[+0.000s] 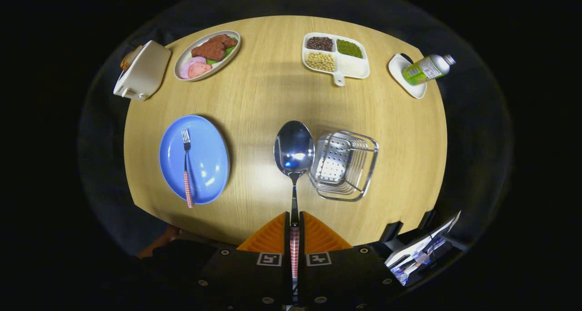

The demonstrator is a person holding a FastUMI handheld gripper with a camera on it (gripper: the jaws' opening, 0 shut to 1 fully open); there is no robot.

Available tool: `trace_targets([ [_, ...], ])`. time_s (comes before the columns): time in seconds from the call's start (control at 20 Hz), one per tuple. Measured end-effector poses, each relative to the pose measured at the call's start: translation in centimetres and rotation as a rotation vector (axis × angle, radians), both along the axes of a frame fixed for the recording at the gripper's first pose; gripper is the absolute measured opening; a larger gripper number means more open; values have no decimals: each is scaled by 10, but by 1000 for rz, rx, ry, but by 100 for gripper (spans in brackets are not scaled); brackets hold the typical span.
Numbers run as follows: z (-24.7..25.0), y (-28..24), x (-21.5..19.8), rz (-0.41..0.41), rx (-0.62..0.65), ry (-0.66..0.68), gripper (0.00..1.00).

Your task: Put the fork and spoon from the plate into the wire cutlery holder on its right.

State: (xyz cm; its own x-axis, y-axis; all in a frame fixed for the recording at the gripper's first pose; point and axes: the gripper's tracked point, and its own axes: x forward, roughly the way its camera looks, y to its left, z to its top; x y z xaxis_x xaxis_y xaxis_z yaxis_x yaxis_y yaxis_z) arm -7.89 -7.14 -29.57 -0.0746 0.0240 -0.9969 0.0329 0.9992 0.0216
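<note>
Far at the upper left of the frame a cream-white toaster [142, 71] sits at the edge of the round light-wood table [268, 97], a slice of bread poking out of it. Just right of it is an oval white dish [207, 55] of brown meat pieces, pink slices and a bit of green. Lower left, well below those, lies the round blue plate [194, 158], and on it the fork with a red-and-white checked handle [186, 165] — tines pointing away from me, handle end reaching over the plate's near rim. At the centre of the frame I hold the shiny metal spoon with a matching checked handle [294, 152]: my two fingers [294, 233] are closed narrow on its handle, one on each side, and its bowl stands out ahead of them above the table. Immediately right of the spoon's bowl is the square wire cutlery holder with a perforated metal bottom [343, 164], standing on the table and seen from above. In the upper right of centre rests a white divided tray with a short handle [335, 56] — dark beans, green beans and pale yellow beans in three of its compartments. Furthest right, a small white saucer [406, 77] carries a green-labelled bottle [427, 68] lying on its side.
</note>
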Motion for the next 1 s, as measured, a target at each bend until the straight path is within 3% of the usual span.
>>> trace_targets([
  [0.35, -8, -43, -12, 41, 23, 229, 5],
  [0.7, -11, -54, -6, 205, 69, 473, 5],
  [1.0, -20, -56, 12, 186, 97, 583, 6],
])
